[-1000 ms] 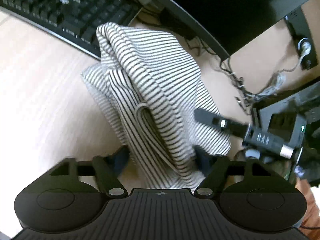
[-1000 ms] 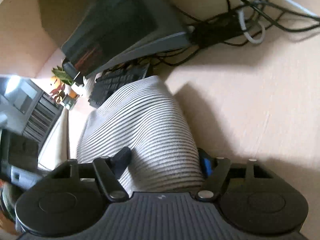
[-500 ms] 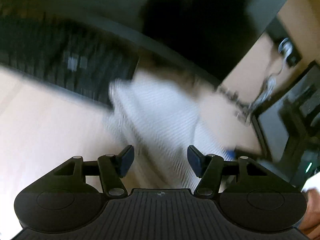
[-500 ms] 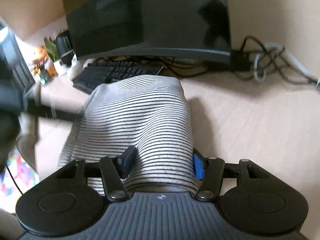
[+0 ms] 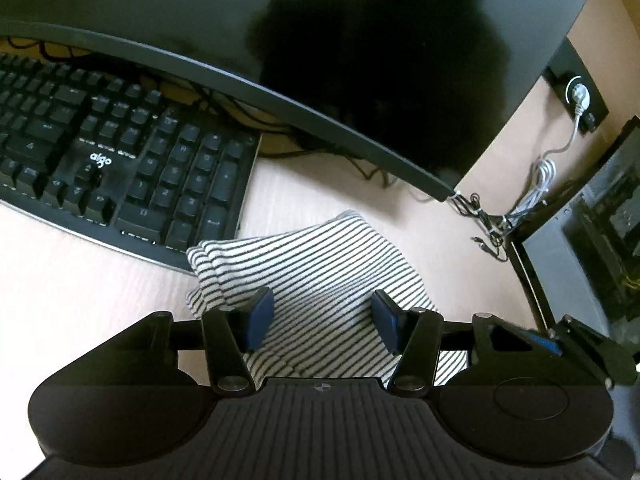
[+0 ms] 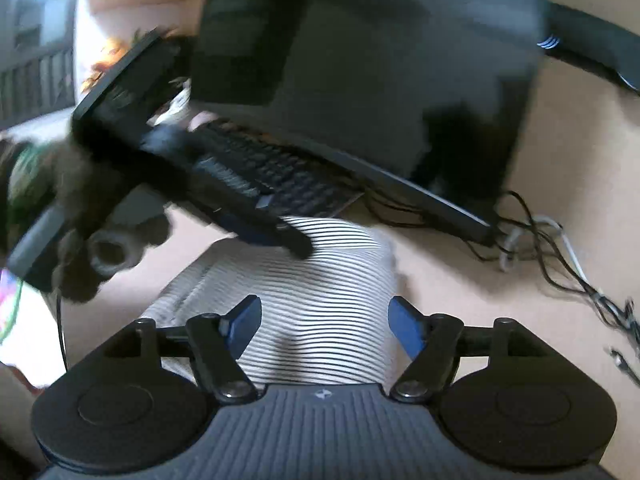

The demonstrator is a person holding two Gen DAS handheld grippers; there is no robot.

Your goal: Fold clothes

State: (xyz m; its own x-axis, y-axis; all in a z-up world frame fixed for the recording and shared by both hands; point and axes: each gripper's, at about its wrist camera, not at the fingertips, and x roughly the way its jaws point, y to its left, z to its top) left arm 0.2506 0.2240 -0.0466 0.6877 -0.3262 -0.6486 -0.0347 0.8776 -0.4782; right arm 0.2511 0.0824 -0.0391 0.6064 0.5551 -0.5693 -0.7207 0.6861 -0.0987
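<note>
The striped garment [image 5: 320, 264] lies as a folded bundle on the pale desk, just in front of the keyboard's right end. My left gripper [image 5: 322, 320] hovers over its near part. The jaws are closing, with cloth below and between them, and the blue pads do not press it. My right gripper [image 6: 324, 326] stands over the garment [image 6: 320, 292] from the other side. Its jaws are opening, striped cloth lies between them, and neither pad squeezes it. The left gripper [image 6: 192, 184] shows blurred in the right wrist view, one finger reaching over the garment's far edge.
A black keyboard [image 5: 120, 160] lies behind the garment on the left. A large dark monitor [image 5: 320, 40] overhangs the desk's back. Tangled cables [image 5: 500, 220] and a wall socket [image 5: 576, 96] are at the right. A dark computer case [image 5: 580, 260] stands by the right edge.
The garment was bunched up between both grippers; now it lies lower and flatter on the desk. Both grippers have pulled back and rolled, and the right jaws stand wider.
</note>
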